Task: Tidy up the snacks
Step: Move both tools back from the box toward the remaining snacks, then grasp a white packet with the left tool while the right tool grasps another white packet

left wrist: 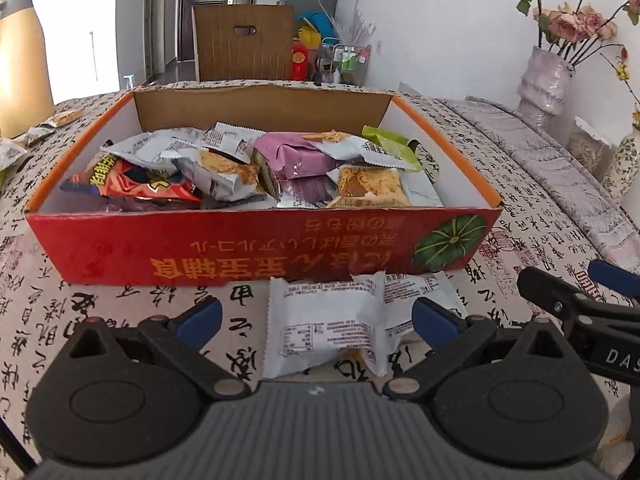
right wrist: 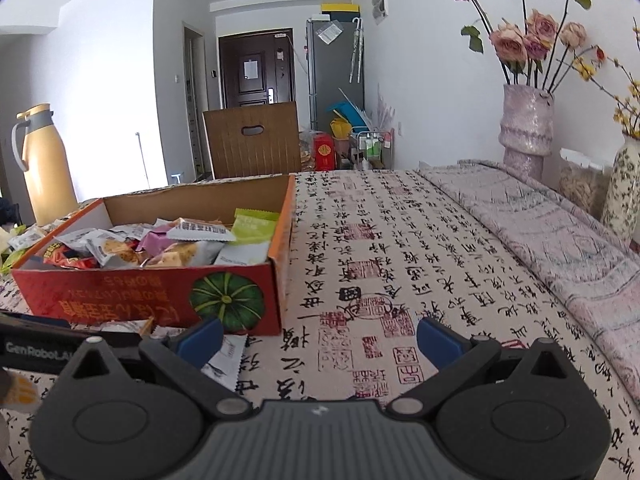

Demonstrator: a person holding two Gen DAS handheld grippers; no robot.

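A red and orange cardboard box (left wrist: pixel 256 248) holds several snack packets, and it also shows in the right wrist view (right wrist: pixel 132 296). A white snack packet (left wrist: pixel 328 320) lies on the tablecloth in front of the box, between the fingers of my left gripper (left wrist: pixel 318 318), which is open around it. A second white packet (left wrist: pixel 420 292) lies just behind it. My right gripper (right wrist: pixel 320 338) is open and empty over the bare tablecloth, right of the box. Its black body (left wrist: pixel 580 304) shows at the right in the left wrist view.
A yellow thermos (right wrist: pixel 44 164) and loose packets (left wrist: pixel 40 128) are at the far left. A pink vase with roses (right wrist: pixel 524 128) and a patterned vase (right wrist: pixel 624 188) stand at the right. A brown chair back (right wrist: pixel 252 140) stands behind the table.
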